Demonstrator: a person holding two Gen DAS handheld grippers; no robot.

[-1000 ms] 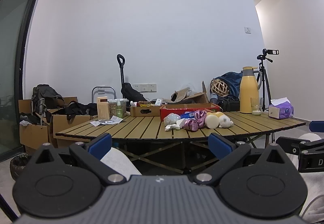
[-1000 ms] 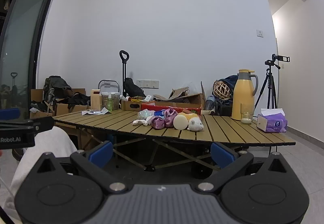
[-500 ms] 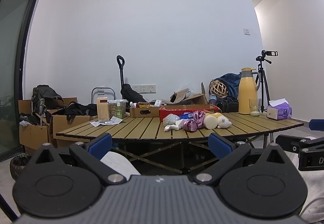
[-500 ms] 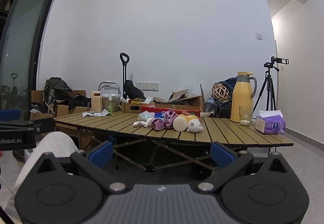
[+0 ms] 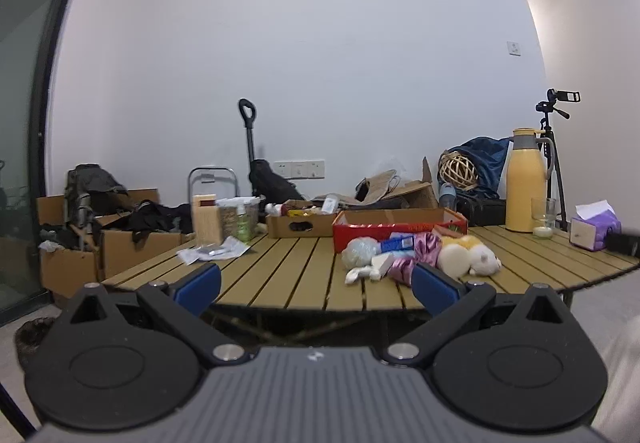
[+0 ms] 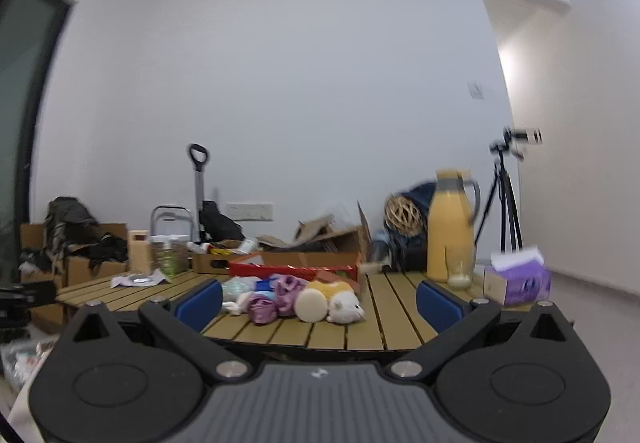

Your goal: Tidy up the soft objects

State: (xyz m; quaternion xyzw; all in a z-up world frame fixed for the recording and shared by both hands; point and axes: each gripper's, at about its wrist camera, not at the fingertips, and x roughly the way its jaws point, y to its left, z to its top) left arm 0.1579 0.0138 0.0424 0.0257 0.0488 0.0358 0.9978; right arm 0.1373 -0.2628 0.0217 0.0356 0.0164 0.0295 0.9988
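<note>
Both jaws wide; soft toys (image 6: 296, 297) ahead on table (image 6: 400, 323), seemingly untouched.

Both wrist views face the slatted table (image 5: 280, 275) from its near edge, sharing the toy pile (image 6: 304, 297).

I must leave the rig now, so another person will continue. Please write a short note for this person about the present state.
Left gripper: open, empty, short of the table.
Right gripper: open, empty, at the table's near edge.
Soft things: plush toy, purple cloth, white sock and a mesh bag lie in one heap in front of the red box.
Done: nothing picked.
Left: sort the whole heap.
</note>
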